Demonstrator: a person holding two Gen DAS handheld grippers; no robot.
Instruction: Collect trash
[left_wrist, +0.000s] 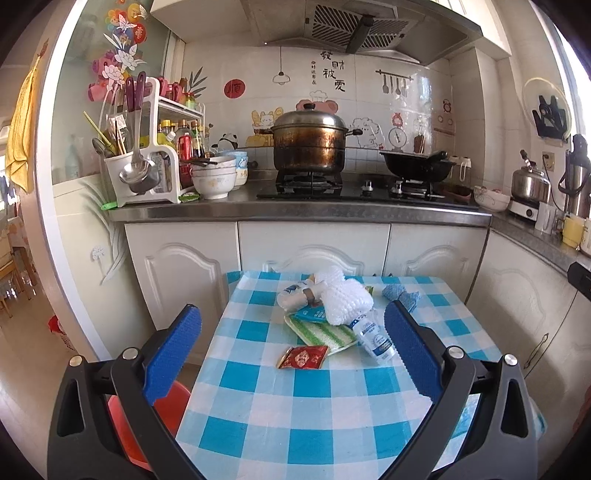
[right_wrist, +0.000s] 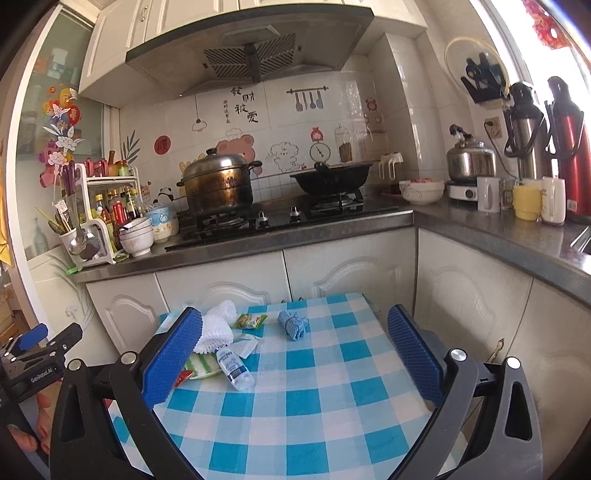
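On the checkered bench (left_wrist: 314, 424), left to right: a flat red wrapper (left_wrist: 303, 357), then a clear bottle (left_wrist: 373, 338) lying down, cap end pointing away. Left gripper (left_wrist: 293, 354) and right gripper (right_wrist: 295, 354) both gape, empty

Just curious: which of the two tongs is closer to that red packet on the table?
Left. The left tongs hover open right before the red packet; the right tongs sit off to its right.
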